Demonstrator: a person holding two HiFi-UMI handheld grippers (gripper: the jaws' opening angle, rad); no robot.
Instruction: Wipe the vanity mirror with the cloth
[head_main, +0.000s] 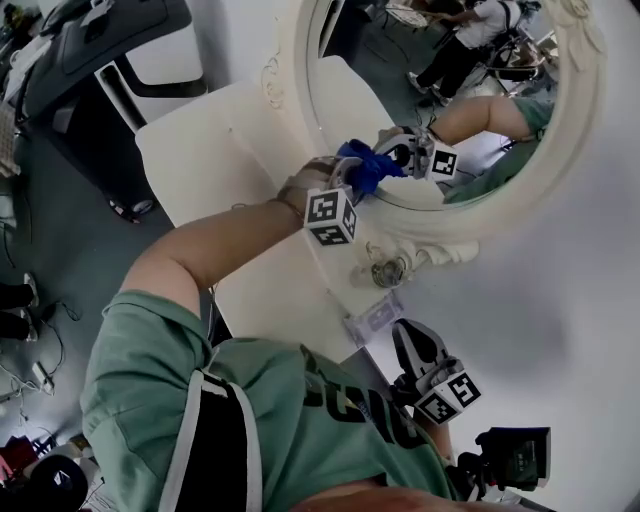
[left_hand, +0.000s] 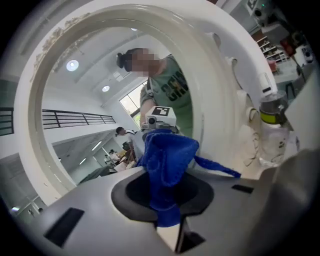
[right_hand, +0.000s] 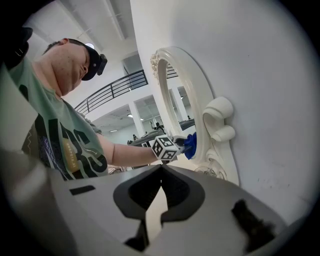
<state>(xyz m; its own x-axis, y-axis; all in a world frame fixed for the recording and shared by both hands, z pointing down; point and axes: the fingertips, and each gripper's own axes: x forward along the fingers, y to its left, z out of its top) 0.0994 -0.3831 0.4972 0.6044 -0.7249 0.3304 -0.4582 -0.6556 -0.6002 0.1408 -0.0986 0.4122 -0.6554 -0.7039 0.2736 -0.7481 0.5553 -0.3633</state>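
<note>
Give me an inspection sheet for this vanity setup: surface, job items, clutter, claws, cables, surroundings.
Surface: white table set against a white wall.
Job's things: vanity mirror upright, with a cream carved frame; blue cloth at the lower glass, seemingly touching it.
Clutter: clear bottle with a yellow-green band beside the frame; clear packet on the table.
Grippers: left claw shut on the cloth; right claw shut, empty, held low and away from the mirror.
Cables: thin leads on the floor, away from the table.
Surroundings: dark equipment beyond the table; people seen in reflection.
</note>
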